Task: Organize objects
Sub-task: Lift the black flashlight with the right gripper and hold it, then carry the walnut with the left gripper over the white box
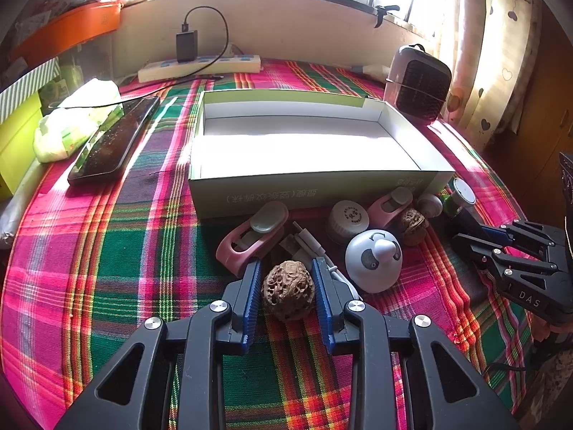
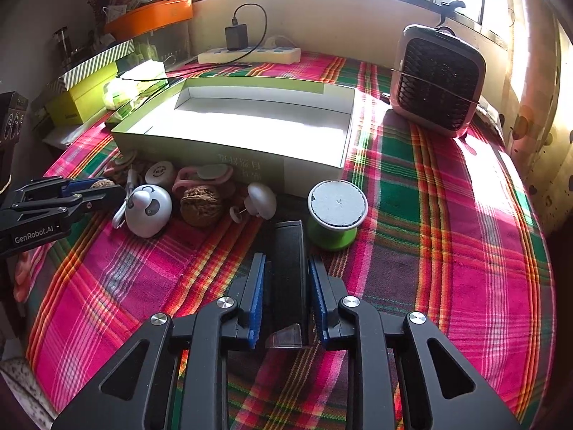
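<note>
So the left gripper (image 1: 286, 288) has its blue fingers (image 1: 251, 299) on either side of a wrinkly walnut (image 1: 288, 295) on the plaid tablecloth (image 1: 107, 251); they look right up against it, though a firm pinch is hard to confirm. The right gripper (image 2: 286, 286) has its fingers clamped on a long black bar (image 2: 290, 272), just beside a green spool (image 2: 336, 215). The empty cardboard box (image 1: 311, 193) sits right behind a pile of bits: a panda toy (image 1: 374, 261), pink clips (image 1: 250, 240), a second walnut (image 2: 201, 206).
</note>
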`<act>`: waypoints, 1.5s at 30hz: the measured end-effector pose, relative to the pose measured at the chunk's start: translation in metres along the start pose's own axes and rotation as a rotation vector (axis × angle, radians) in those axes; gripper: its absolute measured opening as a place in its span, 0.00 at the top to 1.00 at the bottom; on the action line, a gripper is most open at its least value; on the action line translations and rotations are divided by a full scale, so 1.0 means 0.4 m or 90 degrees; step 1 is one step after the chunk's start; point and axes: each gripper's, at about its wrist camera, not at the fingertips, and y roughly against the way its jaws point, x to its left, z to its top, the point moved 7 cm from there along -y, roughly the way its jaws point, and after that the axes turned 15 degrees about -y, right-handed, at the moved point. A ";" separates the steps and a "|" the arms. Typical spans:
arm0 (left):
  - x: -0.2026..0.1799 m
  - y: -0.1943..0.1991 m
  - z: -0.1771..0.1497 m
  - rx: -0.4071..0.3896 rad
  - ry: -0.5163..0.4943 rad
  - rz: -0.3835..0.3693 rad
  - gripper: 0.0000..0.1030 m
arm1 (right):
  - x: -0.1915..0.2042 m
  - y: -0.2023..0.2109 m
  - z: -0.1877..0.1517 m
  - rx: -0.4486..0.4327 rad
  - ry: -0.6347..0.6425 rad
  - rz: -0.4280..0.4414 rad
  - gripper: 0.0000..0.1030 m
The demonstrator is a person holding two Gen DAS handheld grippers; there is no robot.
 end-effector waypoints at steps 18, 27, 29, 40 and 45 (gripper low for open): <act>-0.001 0.037 0.034 -0.019 -0.005 -0.015 0.75 | 0.016 0.038 0.041 -0.016 -0.021 0.028 0.76; 0.017 0.055 0.106 -0.042 -0.009 -0.023 0.75 | 0.040 0.047 0.100 -0.031 -0.035 0.033 0.76; 0.017 0.052 0.117 -0.042 -0.012 -0.024 0.75 | 0.045 0.044 0.108 -0.031 -0.033 0.031 0.76; 0.025 0.022 0.169 -0.045 -0.024 -0.027 0.75 | 0.048 0.021 0.154 -0.024 -0.047 0.025 0.76; 0.038 0.006 0.196 -0.047 -0.020 -0.031 0.75 | 0.048 0.001 0.180 -0.018 -0.057 0.025 0.76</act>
